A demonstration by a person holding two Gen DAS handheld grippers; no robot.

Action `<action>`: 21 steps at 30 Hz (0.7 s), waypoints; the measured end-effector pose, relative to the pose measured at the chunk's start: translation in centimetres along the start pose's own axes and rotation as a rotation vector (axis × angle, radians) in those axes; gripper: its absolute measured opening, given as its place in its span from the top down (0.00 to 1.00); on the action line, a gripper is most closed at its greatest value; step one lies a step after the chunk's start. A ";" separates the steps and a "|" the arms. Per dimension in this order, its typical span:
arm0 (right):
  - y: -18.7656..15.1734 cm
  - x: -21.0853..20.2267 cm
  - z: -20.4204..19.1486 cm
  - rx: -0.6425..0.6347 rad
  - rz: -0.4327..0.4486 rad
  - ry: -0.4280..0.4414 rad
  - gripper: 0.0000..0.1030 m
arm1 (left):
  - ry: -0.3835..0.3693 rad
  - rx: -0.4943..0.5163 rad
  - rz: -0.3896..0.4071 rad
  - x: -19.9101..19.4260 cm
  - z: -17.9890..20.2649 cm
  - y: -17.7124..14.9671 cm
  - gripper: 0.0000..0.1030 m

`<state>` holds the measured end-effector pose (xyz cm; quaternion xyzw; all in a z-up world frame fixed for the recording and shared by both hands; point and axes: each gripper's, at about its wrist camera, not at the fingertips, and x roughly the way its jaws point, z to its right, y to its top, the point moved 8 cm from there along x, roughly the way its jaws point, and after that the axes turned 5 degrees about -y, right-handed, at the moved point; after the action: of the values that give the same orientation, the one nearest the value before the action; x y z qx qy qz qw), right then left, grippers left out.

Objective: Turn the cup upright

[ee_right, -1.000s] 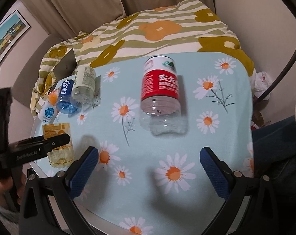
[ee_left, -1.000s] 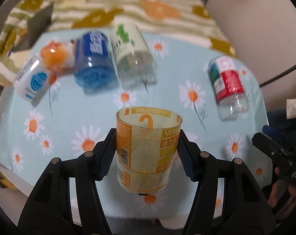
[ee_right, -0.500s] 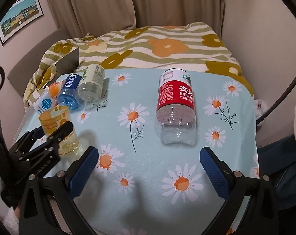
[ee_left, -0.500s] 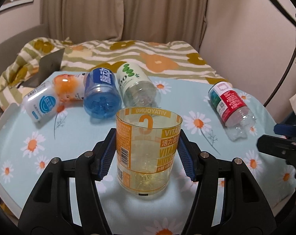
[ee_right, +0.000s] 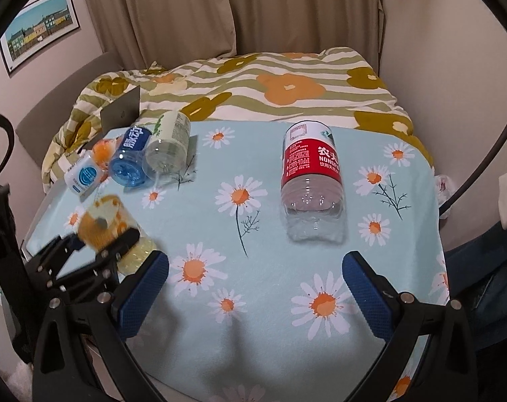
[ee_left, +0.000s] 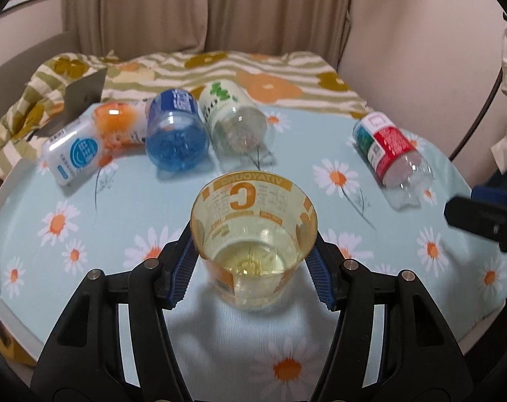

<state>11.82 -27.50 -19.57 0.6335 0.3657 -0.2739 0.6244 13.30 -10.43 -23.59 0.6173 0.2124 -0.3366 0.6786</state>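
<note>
Ahead of my left gripper (ee_left: 253,268) the daisy tablecloth (ee_left: 320,154) lies bare as far as a row of cut bottles lying on their sides: white (ee_left: 74,149), blue (ee_left: 176,134) and clear green-labelled (ee_left: 235,122). A red-labelled one (ee_left: 392,152) lies well off to the right. The table's near edge (ee_left: 5,298) runs just left of my fingers.

My left jaws are closed on the cup (ee_left: 253,234), mouth up and tipped toward the camera. It is translucent yellow with orange print.

My right gripper (ee_right: 253,288) is spread wide over bare cloth, holding nothing.
</note>
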 end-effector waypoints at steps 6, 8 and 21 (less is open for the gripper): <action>0.2 -0.6 0.3 0.033 0.007 0.011 0.00 | 0.013 0.024 -0.044 -0.2 0.2 -0.3 0.37; 0.3 -0.7 0.3 0.039 0.007 0.011 0.00 | 0.019 0.029 -0.055 -0.1 0.2 -0.3 0.36; 0.5 -3.0 0.7 0.079 0.030 -0.019 0.00 | 0.036 0.070 -0.070 -2.8 0.4 1.3 0.00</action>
<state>10.62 -28.57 -16.92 0.6605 0.3393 -0.2844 0.6065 12.23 -10.27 -20.64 0.6388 0.2341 -0.3564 0.6403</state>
